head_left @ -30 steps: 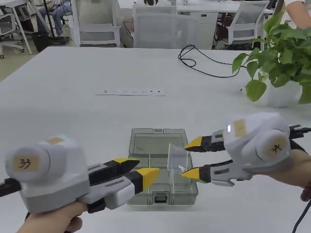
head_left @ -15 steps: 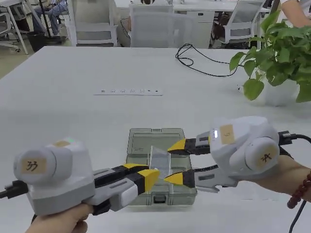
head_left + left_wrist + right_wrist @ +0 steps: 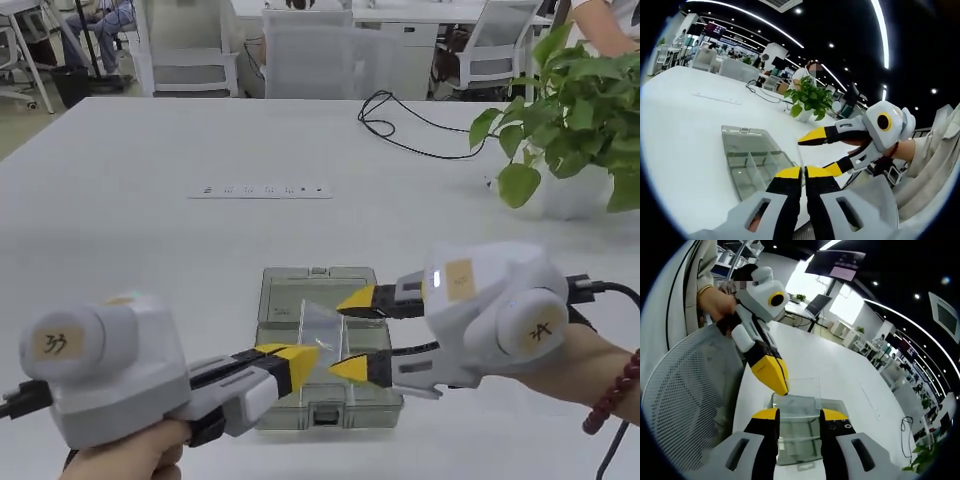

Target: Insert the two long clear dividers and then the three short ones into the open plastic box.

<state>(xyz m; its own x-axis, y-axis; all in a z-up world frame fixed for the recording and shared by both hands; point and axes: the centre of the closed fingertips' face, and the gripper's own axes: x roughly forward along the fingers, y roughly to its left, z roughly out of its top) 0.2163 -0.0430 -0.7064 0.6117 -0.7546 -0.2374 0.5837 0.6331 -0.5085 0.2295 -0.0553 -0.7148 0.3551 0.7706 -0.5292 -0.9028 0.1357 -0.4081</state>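
Right now I am holding the clear divider [image 3: 322, 328] in the air just above the open plastic box [image 3: 285, 288], which is sitting on the white bench [image 3: 150, 230] straight in front of me. My right gripper [image 3: 357, 333] is reaching in from the box's right side. Its fingers [image 3: 766, 415] are standing spread apart, and the divider is spanning the gap between their tips, so they seem to be gripping it by two opposite edges. My left gripper [image 3: 298, 358] is reaching in from the box's near left corner with its fingers [image 3: 790, 173] clenched together. Their yellow tips are pressing at the divider's near corner; whether a sliver of it is caught between them I cannot tell.

Both grippers and the divider are covering the middle and right of the box. In the left gripper view, partitions are showing inside it, splitting it into compartments.

Beyond the box a white power strip [image 3: 262, 190] is lying flat. Farther beyond it and to the right a black cable [image 3: 410, 128] is looping, and a potted plant [image 3: 585, 100] is standing well right of the box. Office chairs [image 3: 190, 60] are standing past the bench's far edge. A bead bracelet [image 3: 625, 392] is circling my right wrist.

A tan tag [image 3: 55, 343] on the left gripper is reading "33". The tilted handwriting on the right gripper's round tag [image 3: 540, 330] I am not making out.
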